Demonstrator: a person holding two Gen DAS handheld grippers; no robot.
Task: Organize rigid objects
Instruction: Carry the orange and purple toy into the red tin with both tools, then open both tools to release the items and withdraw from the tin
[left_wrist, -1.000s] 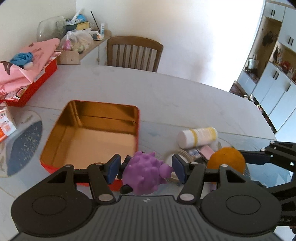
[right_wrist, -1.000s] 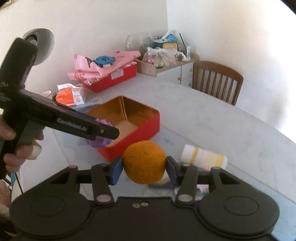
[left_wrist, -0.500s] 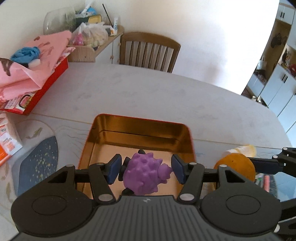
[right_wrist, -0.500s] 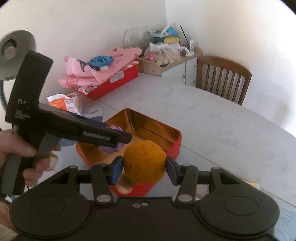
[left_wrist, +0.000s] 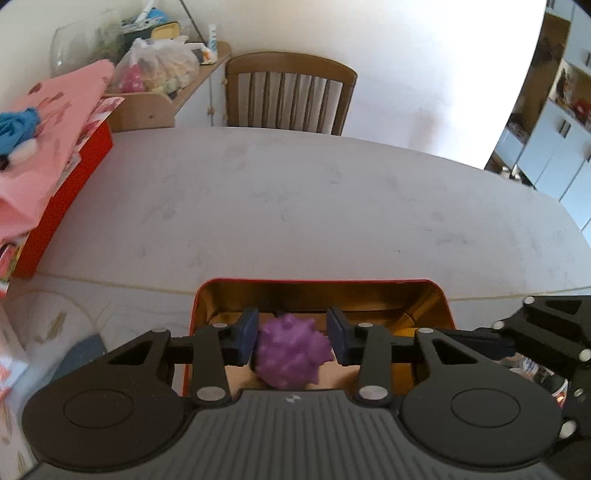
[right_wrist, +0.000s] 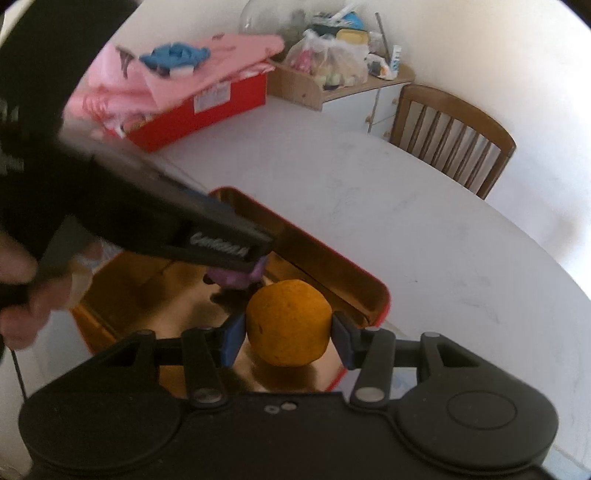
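placing step: left claw (left_wrist: 291, 336) clamps purple spiky ball (left_wrist: 291, 354), right claw (right_wrist: 288, 332) clamps orange (right_wrist: 289, 322), both inside red tin (right_wrist: 332, 273); next, release.

My left hand-held gripper (left_wrist: 291, 336) and my right hand-held gripper (right_wrist: 288, 332) both hang over the open red tin (left_wrist: 321, 283), close together, so each blocks the other's sideways path. The purple spiky toy (left_wrist: 291, 354) and the orange (right_wrist: 288, 323) fill the gaps between the fingers. Beyond the tin's far wall the surface (left_wrist: 295, 206) lies bare, wide room to pass. At the far left a red box (left_wrist: 62, 199) piled with pink cloth (left_wrist: 48, 155) stands in the way, and a chair (left_wrist: 291, 94) closes the far edge.
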